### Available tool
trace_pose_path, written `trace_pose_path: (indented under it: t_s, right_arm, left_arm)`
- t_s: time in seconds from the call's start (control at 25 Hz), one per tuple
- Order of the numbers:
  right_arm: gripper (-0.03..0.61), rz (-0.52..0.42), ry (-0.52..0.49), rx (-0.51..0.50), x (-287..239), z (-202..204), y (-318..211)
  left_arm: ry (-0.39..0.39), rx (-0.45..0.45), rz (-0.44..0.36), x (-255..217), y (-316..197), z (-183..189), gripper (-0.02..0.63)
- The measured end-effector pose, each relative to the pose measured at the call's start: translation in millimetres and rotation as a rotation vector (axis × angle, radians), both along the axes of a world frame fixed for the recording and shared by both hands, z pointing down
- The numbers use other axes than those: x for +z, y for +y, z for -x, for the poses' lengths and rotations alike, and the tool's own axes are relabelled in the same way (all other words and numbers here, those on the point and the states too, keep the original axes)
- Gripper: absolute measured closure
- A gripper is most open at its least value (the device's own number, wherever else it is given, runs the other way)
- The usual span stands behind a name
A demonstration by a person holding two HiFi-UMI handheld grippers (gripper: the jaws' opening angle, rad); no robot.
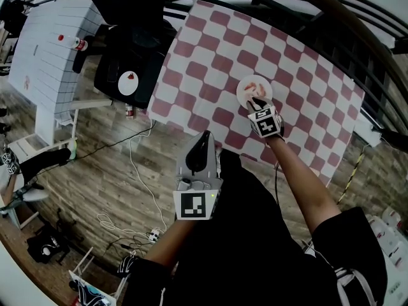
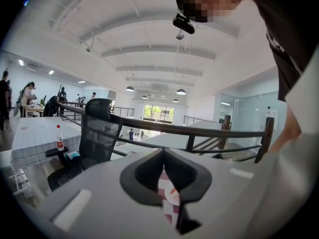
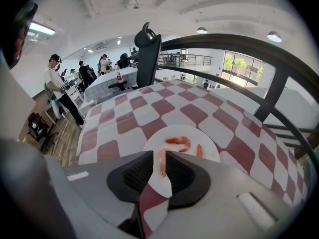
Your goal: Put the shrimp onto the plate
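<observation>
Wide bare room is left on the checkered table (image 1: 210, 50). Toward its near edge, two shrimp (image 3: 179, 142) are seen on the white plate (image 3: 209, 144). Above it, a third shrimp (image 3: 162, 164) is pinched in the right gripper (image 3: 160, 156), jaws barely parted. The left gripper (image 2: 162, 159) is held closed and empty, off that edge.

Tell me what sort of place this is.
Probably a big open-plan office, perhaps on an upper level: a mesh office chair, a dark railing, and people standing at tables behind.
</observation>
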State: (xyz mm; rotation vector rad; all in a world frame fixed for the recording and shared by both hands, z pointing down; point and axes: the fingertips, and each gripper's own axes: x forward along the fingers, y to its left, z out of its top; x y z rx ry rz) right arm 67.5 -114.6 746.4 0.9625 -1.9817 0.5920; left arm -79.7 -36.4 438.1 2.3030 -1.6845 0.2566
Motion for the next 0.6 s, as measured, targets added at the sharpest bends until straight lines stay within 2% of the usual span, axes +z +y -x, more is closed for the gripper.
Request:
trace_pose_path:
  t_s: [0.2,0.4,0.6]
  right_arm:
    - [0.506,-0.019,-0.019,0.055,-24,-2,4]
    - [0.531,-0.098,-0.057,0.128,-56,-5,8]
    - [0.548,-0.156,-0.1,0.187,-92,-10,14]
  left_arm:
    - [0.013,0.014,-0.017,-5,3,1,0.603]
    - [0.026,0.037,-0.022,-1,12,-1,0.604]
    - [0.036,0.079,-0.088,-15,9,-16,0.604]
